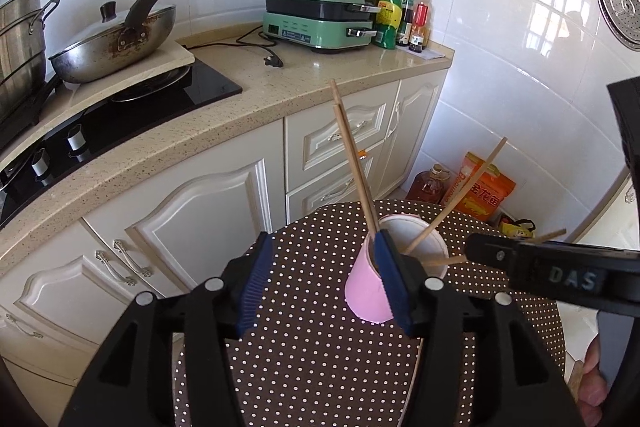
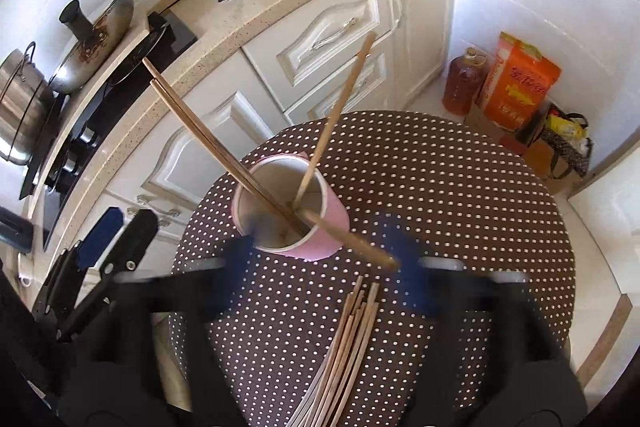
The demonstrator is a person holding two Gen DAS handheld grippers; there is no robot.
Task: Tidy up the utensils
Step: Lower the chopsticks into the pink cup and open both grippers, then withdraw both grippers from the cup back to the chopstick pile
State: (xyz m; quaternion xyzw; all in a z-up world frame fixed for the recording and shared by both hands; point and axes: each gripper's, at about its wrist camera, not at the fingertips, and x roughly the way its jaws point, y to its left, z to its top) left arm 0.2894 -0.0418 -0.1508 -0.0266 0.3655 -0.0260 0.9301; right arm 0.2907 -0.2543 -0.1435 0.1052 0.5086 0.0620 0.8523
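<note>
A pink cup [image 1: 366, 295] [image 2: 320, 227] stands on the round polka-dot table [image 1: 312, 347] [image 2: 460, 195]. Several wooden chopsticks [image 1: 354, 155] [image 2: 200, 131] lean in it. A bundle of loose chopsticks [image 2: 344, 347] lies on the table in front of the cup. My left gripper [image 1: 320, 283] is open and empty, its right finger beside the cup's rim. My right gripper [image 2: 324, 259] is blurred and open just above the cup; one chopstick [image 2: 352, 241] slants from the cup to its right finger. In the left wrist view the right gripper [image 1: 520, 259] reaches in from the right.
A kitchen counter [image 1: 248, 115] with cream cabinets runs behind the table. On it are a wok [image 1: 116, 43], a steel pot [image 1: 20, 43], a black hob, a green electric grill [image 1: 320, 17] and sauce bottles [image 1: 400, 15]. An oil jug [image 2: 464, 83] and orange bag [image 2: 516, 83] stand on the floor.
</note>
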